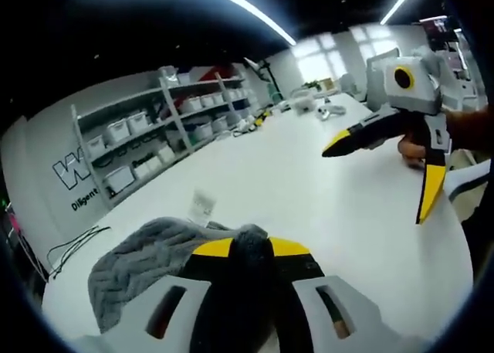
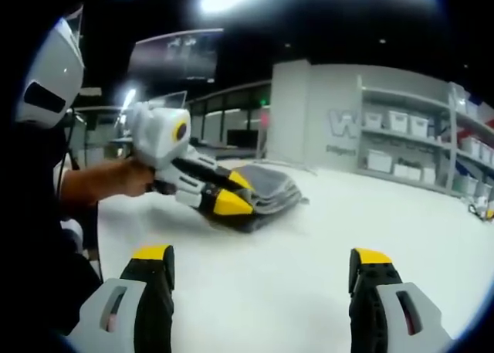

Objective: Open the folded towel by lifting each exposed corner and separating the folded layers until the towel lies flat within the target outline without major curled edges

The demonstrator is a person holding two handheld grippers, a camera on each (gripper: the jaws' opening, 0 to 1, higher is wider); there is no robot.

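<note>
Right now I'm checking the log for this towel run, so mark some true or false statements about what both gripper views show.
1. The left gripper has its jaws shut on the grey towel. True.
2. The right gripper grips a towel corner. False: its jaws stand wide apart with only bare white table between them.
3. The towel lies spread flat. False: in the right gripper view it is a folded stack.
4. Shelves with white bins stand along the wall. True.
5. The towel is red. False: it is grey.
</note>
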